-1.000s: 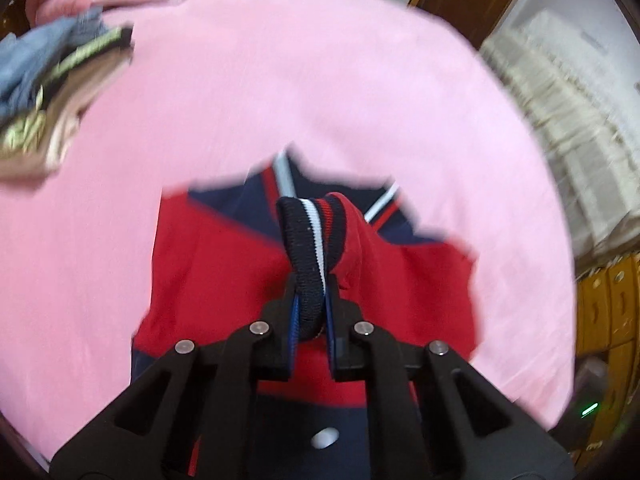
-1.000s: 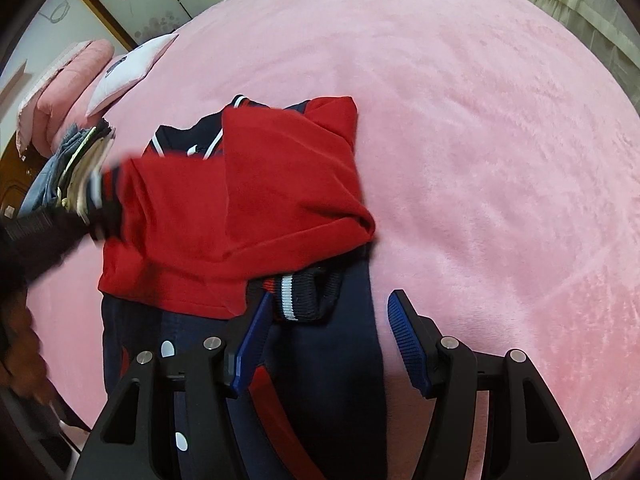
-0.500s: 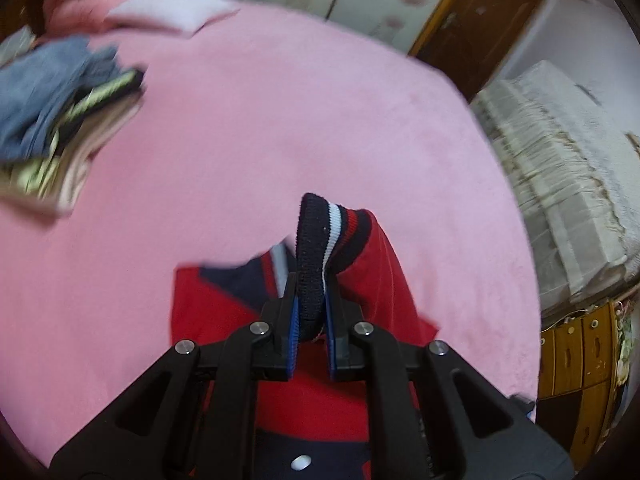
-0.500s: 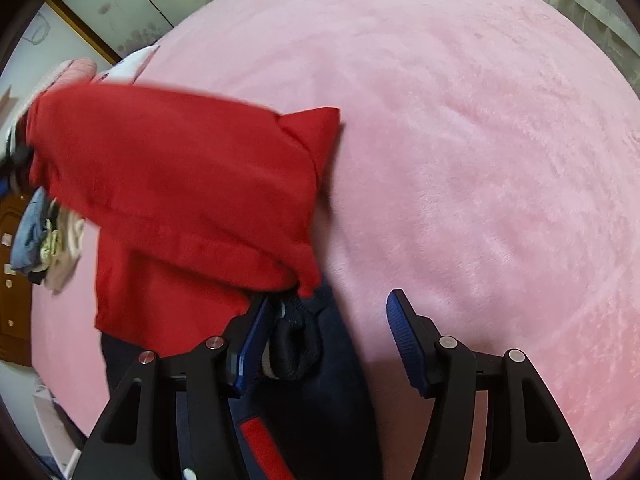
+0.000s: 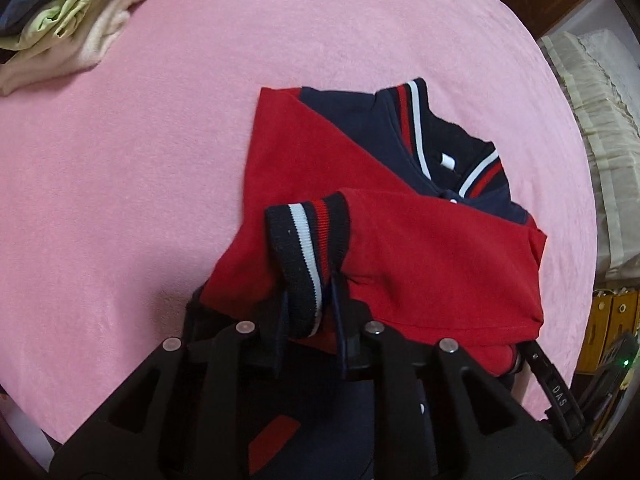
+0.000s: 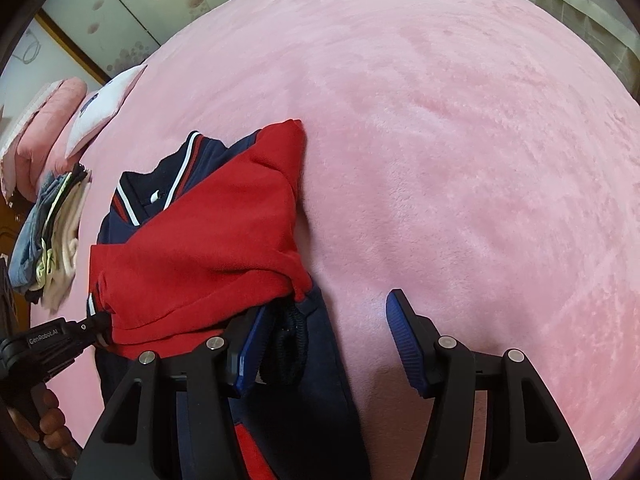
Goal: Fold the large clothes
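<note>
A red and navy jacket (image 5: 360, 184) lies on the pink bed (image 5: 160, 160), collar away from me. Both red sleeves are folded across its front. My left gripper (image 5: 308, 304) is shut on the striped cuff (image 5: 304, 236) of one sleeve, low over the jacket's left side. In the right wrist view the jacket (image 6: 200, 232) lies left of centre and the left gripper (image 6: 94, 326) shows at its left edge. My right gripper (image 6: 324, 344) is open over the jacket's navy hem, with the other cuff (image 6: 290, 344) by its left finger.
A stack of folded clothes (image 5: 60, 20) sits at the far left of the bed, also in the right wrist view (image 6: 52, 232). Pink and white pillows (image 6: 60, 120) lie beyond it. A cream quilted cover (image 5: 592, 128) and wooden furniture stand to the right.
My left gripper has lifted the cuff and carried the red sleeve across, laying it over the jacket's front. My right gripper has stayed open at the hem.
</note>
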Motion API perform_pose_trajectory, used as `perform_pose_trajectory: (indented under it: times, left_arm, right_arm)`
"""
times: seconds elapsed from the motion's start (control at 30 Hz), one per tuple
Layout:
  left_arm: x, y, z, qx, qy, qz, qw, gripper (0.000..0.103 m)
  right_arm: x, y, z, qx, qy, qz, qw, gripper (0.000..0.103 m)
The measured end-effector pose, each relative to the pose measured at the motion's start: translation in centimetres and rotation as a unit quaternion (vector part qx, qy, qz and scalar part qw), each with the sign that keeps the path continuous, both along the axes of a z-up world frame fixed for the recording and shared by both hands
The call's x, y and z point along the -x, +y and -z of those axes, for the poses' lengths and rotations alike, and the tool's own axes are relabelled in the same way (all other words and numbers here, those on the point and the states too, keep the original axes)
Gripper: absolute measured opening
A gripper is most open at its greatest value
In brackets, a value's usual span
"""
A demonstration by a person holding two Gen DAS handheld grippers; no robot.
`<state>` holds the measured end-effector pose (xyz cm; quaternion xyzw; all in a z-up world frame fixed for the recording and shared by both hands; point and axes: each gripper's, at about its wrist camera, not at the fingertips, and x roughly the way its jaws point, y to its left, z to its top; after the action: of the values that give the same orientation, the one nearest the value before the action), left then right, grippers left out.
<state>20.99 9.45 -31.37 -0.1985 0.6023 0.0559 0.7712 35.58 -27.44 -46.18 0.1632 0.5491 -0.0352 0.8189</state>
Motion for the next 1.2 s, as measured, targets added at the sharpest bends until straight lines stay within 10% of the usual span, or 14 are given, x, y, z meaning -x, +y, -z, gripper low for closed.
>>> perform_pose_trajectory:
  times: [0.23, 0.43, 0.57, 0.83, 1.2]
  left_arm:
    - [-0.5, -0.3, -4.3, -0.074, -0.053, 0.043, 0.9949, 0.032]
    - [-0.8, -1.9, -6.2, -0.003, -0.096, 0.084, 0.9918, 0.032]
    - [-2.2, -4.2, -4.6, -0.001, -0.087, 0.102, 0.991, 0.02]
    - [-4.3, -5.2, 0.9, -0.051, 0.0, 0.107, 0.9929, 0.018]
    - [-4.6, -3.6, 1.3, 0.0, -0.024, 0.062, 0.9978, 0.018]
  right_arm:
    - [1.5, 1.0, -3.3, 0.021, -0.002, -0.001, 1.0, 0.059]
    - [1.1, 2.0, -7.2, -0.018, -0.07, -0.016, 0.997, 0.04]
    - [-1.9, 4.7, -5.6, -0.07, -0.065, -0.064, 0.993, 0.01]
    - [-6.0, 8.3, -0.8, -0.06, -0.005, -0.113, 0.992, 0.007]
    - [-6.9, 3.1, 0.2, 0.037, -0.032, -0.052, 0.997, 0.0]
